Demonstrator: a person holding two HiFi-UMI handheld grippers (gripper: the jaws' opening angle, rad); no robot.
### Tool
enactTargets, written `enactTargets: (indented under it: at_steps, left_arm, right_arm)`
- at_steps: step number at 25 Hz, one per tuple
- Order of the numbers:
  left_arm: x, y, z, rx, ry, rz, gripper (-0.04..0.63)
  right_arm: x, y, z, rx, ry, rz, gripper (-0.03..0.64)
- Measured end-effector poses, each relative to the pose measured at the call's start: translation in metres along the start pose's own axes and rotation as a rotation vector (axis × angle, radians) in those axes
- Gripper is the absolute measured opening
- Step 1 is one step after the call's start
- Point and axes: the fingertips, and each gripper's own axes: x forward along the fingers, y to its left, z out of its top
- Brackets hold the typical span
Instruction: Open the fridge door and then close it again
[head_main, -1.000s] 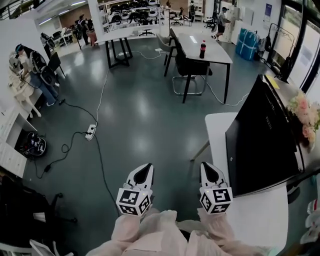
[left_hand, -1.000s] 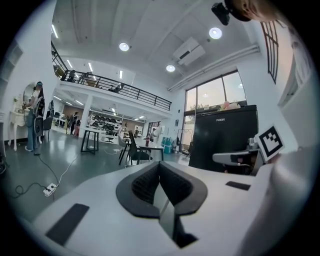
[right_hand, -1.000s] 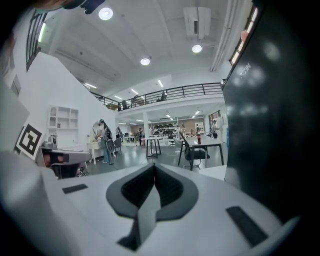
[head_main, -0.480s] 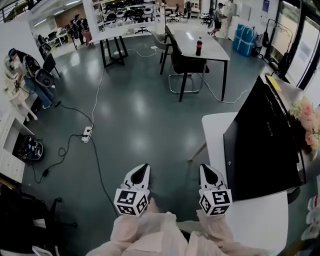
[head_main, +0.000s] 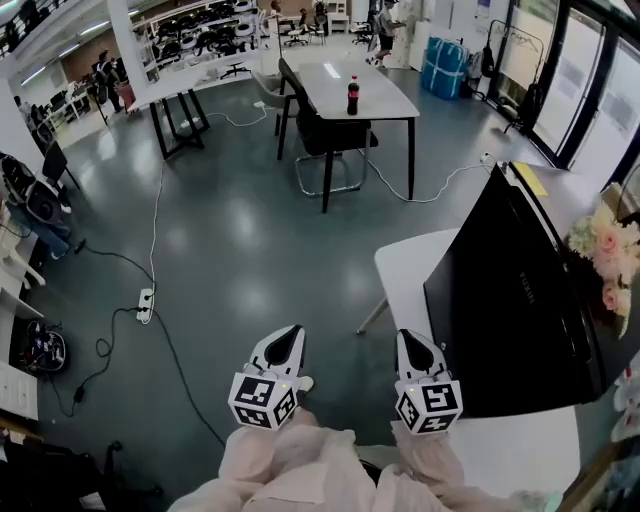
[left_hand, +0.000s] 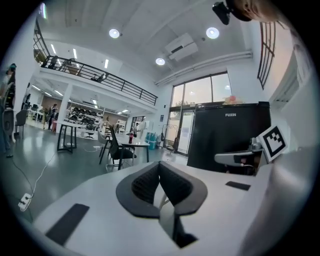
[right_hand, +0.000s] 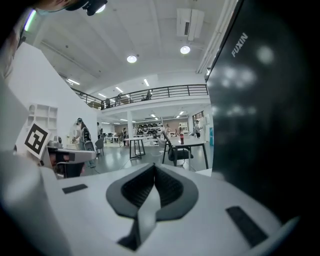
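- A white power strip (head_main: 146, 304) lies on the grey floor (head_main: 240, 240) at far left, with a dark cable trailing from it.
- The left gripper (head_main: 288, 338) is held out over bare floor, roughly level. Its own view shows its jaws clenched together with nothing between them.
- Further back, past the two grippers, stands a white table (head_main: 375, 95) with a dark bottle (head_main: 352, 96) upright on it. A black chair (head_main: 318, 130) is tucked against the table's left side.
- The right gripper (head_main: 412, 343) is beside the left one, apart from it, at the near left edge of the counter (head_main: 410, 275). Its jaws are likewise pressed together and empty.
- The white counter carries the fridge (head_main: 520, 290), a black box with its front face turned towards the grippers.
- The fridge door looks flush against the body, and small lettering shows near the top of it.
- The fridge stands just right of the right gripper. In the right gripper view its dark face fills the right side, close by, and neither gripper touches it.
- Pink and white flowers (head_main: 605, 250) sit at far right, behind the fridge's upper edge.
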Motion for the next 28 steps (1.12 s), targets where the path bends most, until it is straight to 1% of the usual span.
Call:
enactTargets:
  at_steps: [8,14,18,22,28]
  left_arm:
    - [0.09,0.016,0.041,0.095,0.046,-0.203,0.009]
    - [0.147,0.03,0.058,0.113,0.072,-0.335,0.009]
    - [0.178,0.023,0.062,0.136,0.099,-0.47,0.009]
    - [0.204,0.011,0.066,0.157,0.111,-0.595,0.009]
    - [0.231,-0.02,0.082,0.184,0.099,-0.801,0.009]
  right_arm:
    - [0.052,-0.035,0.033,0.033,-0.023,-0.167,0.011]
    - [0.078,-0.051,0.054,0.023,-0.048,-0.288,0.011]
    - [0.079,-0.061,0.07,-0.005,-0.053,-0.395,0.011]
    - [0.075,-0.067,0.089,-0.066,-0.051,-0.492,0.011]
    - [0.057,-0.076,0.146,-0.24,-0.056,-0.647,0.012]
